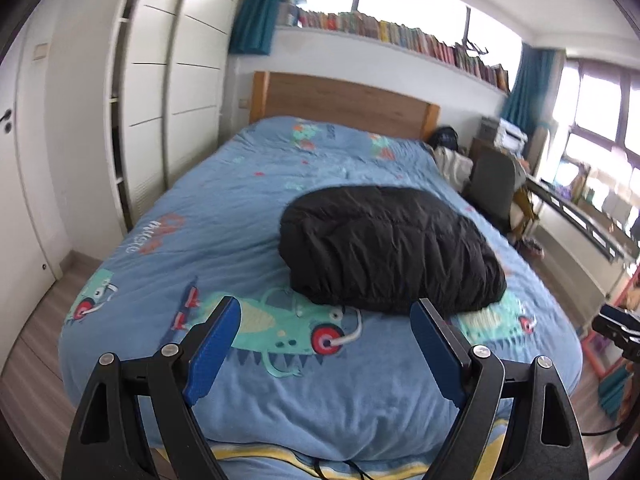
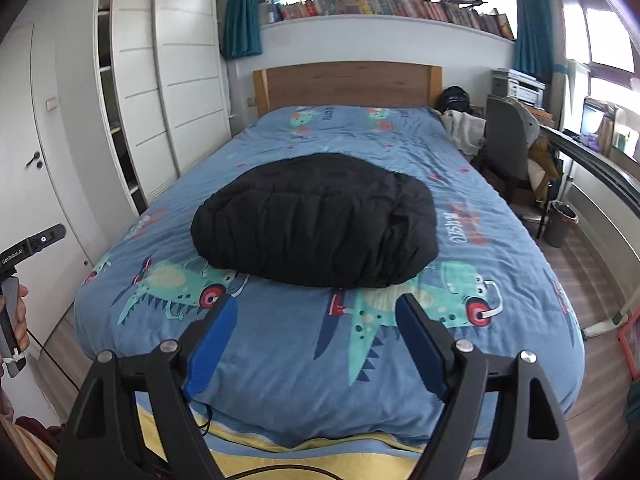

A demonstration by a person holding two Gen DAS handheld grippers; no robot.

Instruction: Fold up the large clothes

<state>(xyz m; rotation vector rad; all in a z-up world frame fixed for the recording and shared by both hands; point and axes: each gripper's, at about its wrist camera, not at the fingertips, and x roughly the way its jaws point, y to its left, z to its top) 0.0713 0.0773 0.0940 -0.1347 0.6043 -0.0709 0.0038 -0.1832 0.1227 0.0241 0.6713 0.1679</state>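
Observation:
A puffy black quilted jacket [image 1: 390, 248] lies folded in a rounded bundle in the middle of the bed, on a blue cartoon-print duvet [image 1: 248, 208]. In the right wrist view the same jacket [image 2: 316, 220] sits straight ahead. My left gripper [image 1: 326, 312] hovers over the foot of the bed, short of the jacket, its blue pads wide apart with nothing between them. My right gripper [image 2: 316, 308] is likewise open and empty, just short of the jacket's near edge. The left gripper's handle, held by a hand [image 2: 16, 312], shows at the right wrist view's left edge.
White wardrobes [image 2: 160, 80] and a door [image 2: 36, 168] line the left wall. A wooden headboard [image 2: 348, 84] stands at the far end under a bookshelf. A grey chair [image 2: 508, 148], desk and bin [image 2: 562, 224] crowd the right side. Cables hang at the foot of the bed.

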